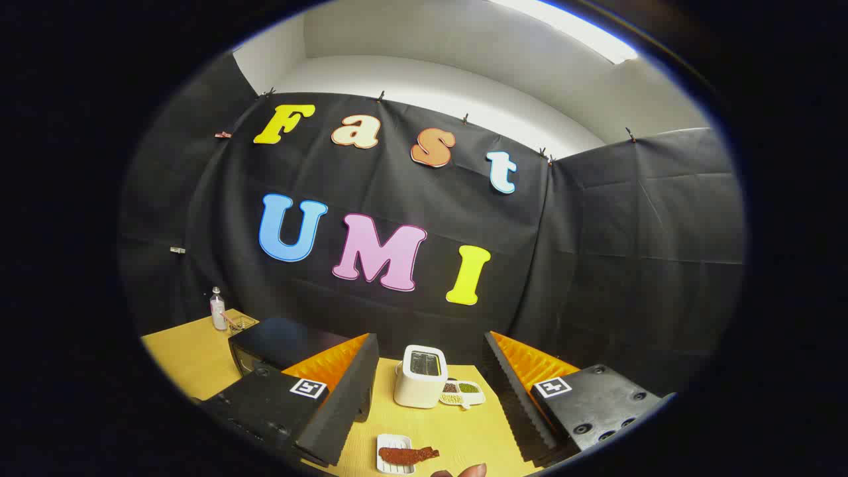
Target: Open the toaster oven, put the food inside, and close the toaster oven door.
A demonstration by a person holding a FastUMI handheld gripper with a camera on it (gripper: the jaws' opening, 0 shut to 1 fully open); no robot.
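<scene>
My gripper is open, its two fingers spread wide above the wooden table with nothing between them. The black toaster oven stands on the table beyond the left finger, partly hidden by it; I cannot tell how its door stands. A small white plate with a reddish-brown strip of food lies on the table between the fingers, close below them.
A white pop-up toaster stands ahead between the fingers, a small white dish of spices beside it. A clear bottle and a small container stand at the table's far left corner. A fingertip shows near the plate.
</scene>
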